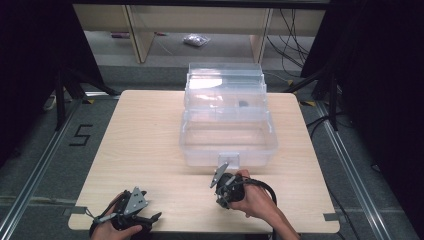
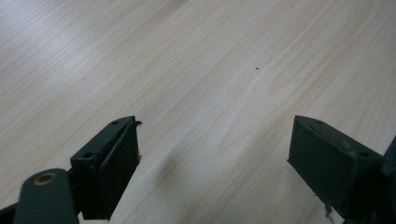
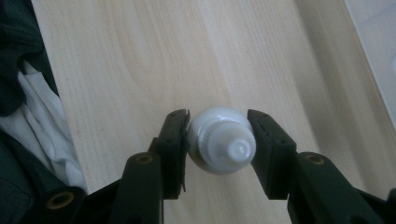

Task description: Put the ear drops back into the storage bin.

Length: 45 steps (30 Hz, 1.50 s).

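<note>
Wooden table [image 3: 116, 56], small white ridged cap [image 3: 222, 140] between right gripper [image 3: 218, 140] jaws

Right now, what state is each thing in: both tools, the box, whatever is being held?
Left tool: open, holding nothing, low over the table.
Right tool: shut on the white bottle, held above the table.
White bottle: gripped from both sides, nozzle end facing the camera.
Clear box: open, tiers spread out, standing on the table; a small dark item lies in an upper tier.
</note>
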Each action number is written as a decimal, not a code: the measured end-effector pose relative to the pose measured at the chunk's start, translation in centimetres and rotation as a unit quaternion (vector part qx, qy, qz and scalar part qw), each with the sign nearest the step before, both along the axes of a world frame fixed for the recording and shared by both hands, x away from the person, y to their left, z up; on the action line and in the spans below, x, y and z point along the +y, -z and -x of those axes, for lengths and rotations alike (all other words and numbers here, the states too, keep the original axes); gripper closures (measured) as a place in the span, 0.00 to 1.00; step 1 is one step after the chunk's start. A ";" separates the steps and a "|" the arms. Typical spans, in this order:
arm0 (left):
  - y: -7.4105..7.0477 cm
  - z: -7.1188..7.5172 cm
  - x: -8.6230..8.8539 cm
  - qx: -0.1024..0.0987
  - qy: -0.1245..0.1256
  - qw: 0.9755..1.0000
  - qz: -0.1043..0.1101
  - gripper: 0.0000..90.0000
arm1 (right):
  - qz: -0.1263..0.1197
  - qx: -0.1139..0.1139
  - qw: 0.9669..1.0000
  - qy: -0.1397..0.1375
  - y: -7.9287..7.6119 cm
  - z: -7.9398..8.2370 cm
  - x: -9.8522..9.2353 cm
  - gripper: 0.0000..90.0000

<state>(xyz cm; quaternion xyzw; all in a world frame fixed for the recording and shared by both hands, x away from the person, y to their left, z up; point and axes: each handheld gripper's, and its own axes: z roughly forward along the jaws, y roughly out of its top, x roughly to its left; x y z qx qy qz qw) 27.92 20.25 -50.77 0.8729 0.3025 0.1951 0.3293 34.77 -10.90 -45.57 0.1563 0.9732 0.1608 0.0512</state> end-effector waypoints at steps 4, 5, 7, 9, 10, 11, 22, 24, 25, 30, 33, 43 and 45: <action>0.0 0.0 0.0 0.000 0.001 1.000 0.000 0.17 | 0.006 0.003 1.000 0.020 -0.4 0.3 0.0 0.67; 0.0 0.0 0.0 0.001 0.000 1.000 0.001 0.17 | 0.007 0.006 1.000 0.012 -0.6 0.2 -0.1 0.67; 0.0 0.0 0.0 0.001 0.000 1.000 0.002 0.17 | -0.002 -0.005 1.000 0.000 -0.9 -0.1 -0.4 0.67; -0.1 -0.1 0.1 -0.002 0.005 1.000 -0.003 0.17 | 0.000 -0.002 1.000 0.010 -1.4 -0.1 -0.8 0.67; 0.0 -0.1 0.1 -0.002 0.004 1.000 -0.003 0.17 | 0.000 -0.005 1.000 -0.001 -1.6 -0.3 -0.9 0.67; 0.0 -0.1 0.1 -0.002 0.004 1.000 -0.003 0.17 | 0.000 -0.005 1.000 -0.001 -1.6 -0.3 -0.9 0.67; 0.0 0.0 0.1 -0.002 0.004 1.000 -0.002 0.17 | -0.013 -0.003 1.000 0.022 -3.1 -1.3 -2.6 0.67; 0.0 0.0 0.1 -0.002 0.005 1.000 -0.004 0.17 | -0.011 0.004 1.000 0.019 -3.2 -1.4 -2.7 0.67; 0.0 -0.1 0.1 -0.001 0.007 1.000 -0.003 0.17 | -0.013 0.007 0.999 0.029 -3.3 -1.4 -2.9 0.67; 0.0 -0.1 0.0 -0.005 0.001 1.000 -0.007 0.17 | -0.014 0.007 0.999 0.027 -3.9 -1.7 -3.6 0.67; 0.0 -0.1 0.1 -0.002 0.003 1.000 -0.005 0.17 | -0.014 0.005 0.999 0.038 -4.7 -1.7 -4.2 0.67; 0.0 -0.1 0.1 -0.002 0.003 1.000 -0.007 0.17 | -0.011 0.000 0.999 0.047 -6.9 -2.0 -5.3 0.67; 0.0 -0.1 0.1 -0.003 0.003 1.000 -0.007 0.17 | -0.014 0.001 0.999 0.040 -7.3 -2.1 -5.4 0.67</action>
